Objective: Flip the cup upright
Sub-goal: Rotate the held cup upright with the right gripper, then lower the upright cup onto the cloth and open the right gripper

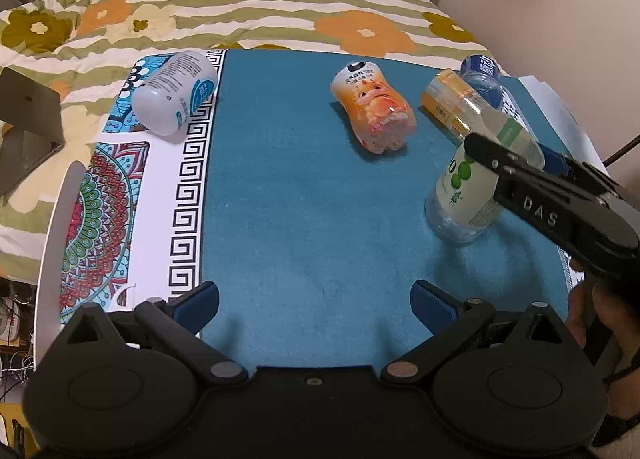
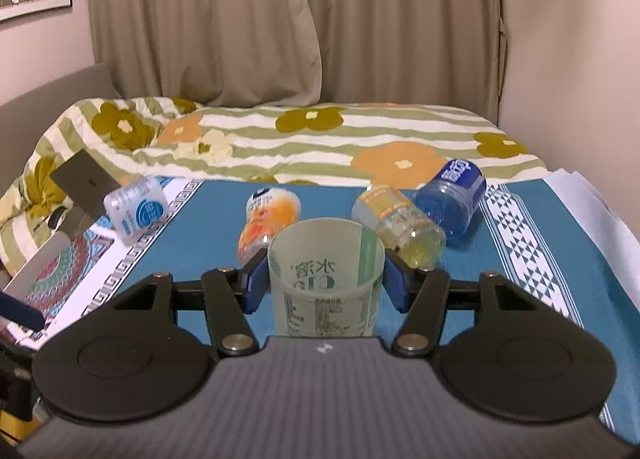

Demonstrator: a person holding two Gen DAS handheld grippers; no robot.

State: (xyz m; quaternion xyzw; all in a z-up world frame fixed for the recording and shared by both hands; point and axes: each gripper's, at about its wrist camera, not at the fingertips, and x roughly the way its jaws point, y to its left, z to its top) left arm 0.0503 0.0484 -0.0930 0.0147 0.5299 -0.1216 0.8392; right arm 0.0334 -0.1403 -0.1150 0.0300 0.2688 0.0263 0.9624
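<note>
On the blue mat (image 1: 312,195), the right gripper (image 2: 326,277) clamps the green-label cup (image 2: 326,283); the left gripper (image 1: 314,305) hovers spread wide, holding nothing.

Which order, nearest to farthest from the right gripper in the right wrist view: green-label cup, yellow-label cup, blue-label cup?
1. green-label cup: between the right gripper fingers, held.
2. yellow-label cup: on its side, just beyond, right of centre.
3. blue-label cup: on its side behind it, farther right.

The right gripper (image 2: 326,279) has its jaws clamped (blue pads inward), while the left gripper (image 1: 316,299) gapes wide.
</note>
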